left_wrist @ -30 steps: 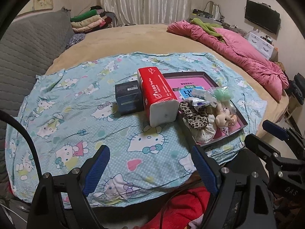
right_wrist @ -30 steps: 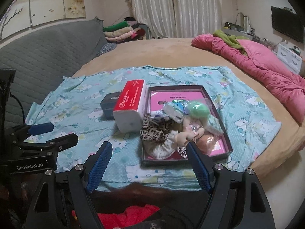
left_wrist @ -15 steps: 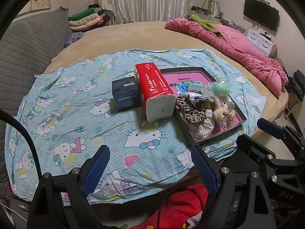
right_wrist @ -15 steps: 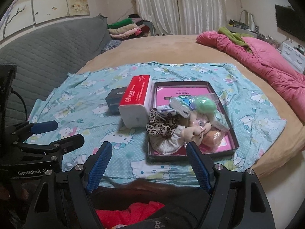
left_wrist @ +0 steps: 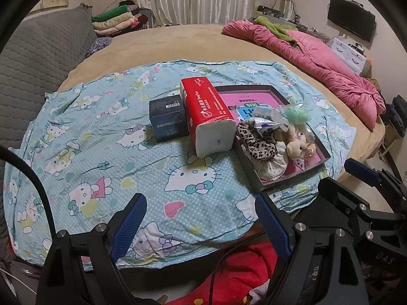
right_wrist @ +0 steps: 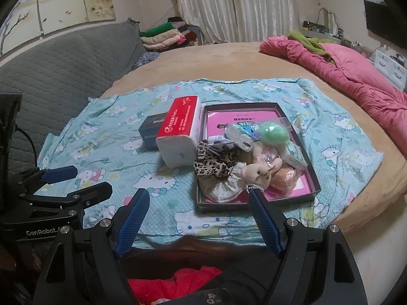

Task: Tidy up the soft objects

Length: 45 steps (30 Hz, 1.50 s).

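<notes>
A dark tray [left_wrist: 321, 163] [right_wrist: 312, 170] with a pink liner lies on the Hello Kitty sheet. It holds a leopard-print scrunchie [left_wrist: 254, 142] [right_wrist: 215, 164], a beige plush toy [left_wrist: 296, 148] [right_wrist: 258, 174], a green puff [left_wrist: 295, 115] [right_wrist: 274, 132] and plastic packets. A red tissue pack [left_wrist: 207, 115] [right_wrist: 180, 129] and a dark box [left_wrist: 168, 118] [right_wrist: 150, 127] sit left of the tray. My left gripper [left_wrist: 201, 209] is open and empty over the sheet's near edge. My right gripper [right_wrist: 197, 203] is open and empty, just short of the tray's near rim.
The sheet [left_wrist: 89, 137] covers part of a tan round bed. A pink quilt [left_wrist: 318, 58] lies at the right, a grey padded headboard [left_wrist: 33, 50] at the left, folded clothes [left_wrist: 114, 21] at the back. Red cloth [left_wrist: 244, 269] lies below the grippers.
Both grippers have moved forward toward the bed, so the tray and boxes look closer. Both stay open and empty. The objects have not moved.
</notes>
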### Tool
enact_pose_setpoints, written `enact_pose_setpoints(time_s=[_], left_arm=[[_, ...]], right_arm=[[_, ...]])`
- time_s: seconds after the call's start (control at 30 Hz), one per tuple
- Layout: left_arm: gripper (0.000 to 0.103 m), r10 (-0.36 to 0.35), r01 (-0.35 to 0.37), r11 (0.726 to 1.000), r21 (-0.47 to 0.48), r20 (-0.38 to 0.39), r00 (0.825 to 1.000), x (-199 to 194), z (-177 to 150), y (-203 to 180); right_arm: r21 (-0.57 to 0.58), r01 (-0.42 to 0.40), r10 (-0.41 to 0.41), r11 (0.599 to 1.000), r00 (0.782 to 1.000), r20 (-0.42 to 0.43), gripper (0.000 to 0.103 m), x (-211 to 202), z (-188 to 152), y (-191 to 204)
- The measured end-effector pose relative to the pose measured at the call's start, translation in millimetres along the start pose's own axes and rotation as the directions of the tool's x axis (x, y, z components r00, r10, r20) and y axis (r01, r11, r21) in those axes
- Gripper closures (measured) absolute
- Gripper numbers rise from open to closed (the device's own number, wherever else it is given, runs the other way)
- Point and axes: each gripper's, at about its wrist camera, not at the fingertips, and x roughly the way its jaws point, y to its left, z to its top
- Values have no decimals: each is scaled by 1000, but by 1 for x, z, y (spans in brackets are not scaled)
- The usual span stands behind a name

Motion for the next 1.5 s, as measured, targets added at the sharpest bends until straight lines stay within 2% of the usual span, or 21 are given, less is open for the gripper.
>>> enact_pose_setpoints(time_s=[1.5], left_arm=[[16, 4, -4, 1000, -6, -23, 1000, 7, -3, 2]], right_arm=[[15, -5, 5, 1000, 1000, -9, 22, 4, -2, -2]])
